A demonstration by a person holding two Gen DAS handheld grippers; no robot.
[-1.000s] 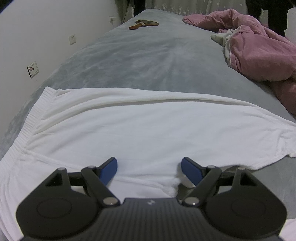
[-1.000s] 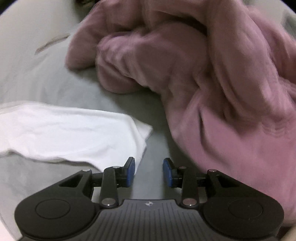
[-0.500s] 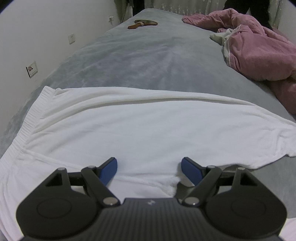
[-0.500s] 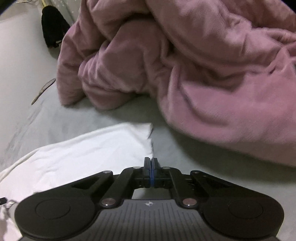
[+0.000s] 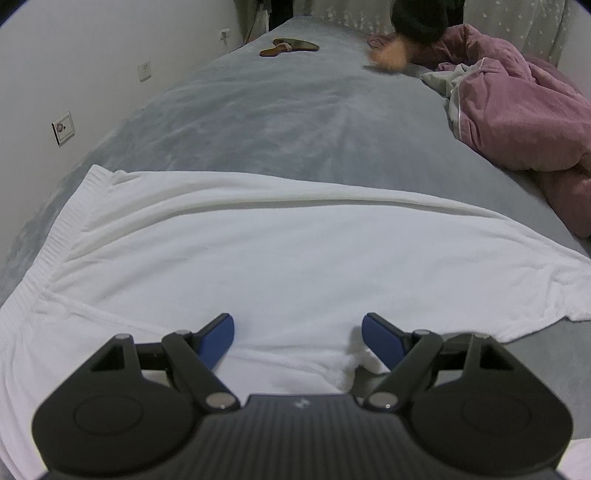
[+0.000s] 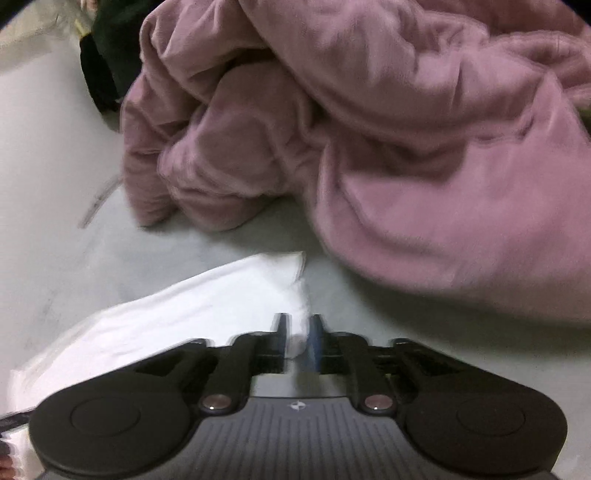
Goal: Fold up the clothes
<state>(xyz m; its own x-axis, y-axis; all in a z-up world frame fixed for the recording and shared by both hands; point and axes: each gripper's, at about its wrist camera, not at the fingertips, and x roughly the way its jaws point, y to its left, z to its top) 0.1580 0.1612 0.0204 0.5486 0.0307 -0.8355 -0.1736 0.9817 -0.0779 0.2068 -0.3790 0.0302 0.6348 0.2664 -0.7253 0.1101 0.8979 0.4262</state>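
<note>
- White garment (image 5: 280,258) lies spread flat across the near part of the grey bed (image 5: 295,118).
- Left gripper (image 5: 297,334) hovers over its near edge, jaws wide apart, gripping nothing.
- Right gripper (image 6: 297,334) is opening, the garment's right corner between its jaws.
- Pink quilt (image 6: 388,147) is heaped far right.

A grey bed (image 5: 295,122) filled the frame, a white wall (image 5: 92,55) with sockets (image 5: 63,128) at left, pale patterned curtains (image 5: 517,26) upper right.
</note>
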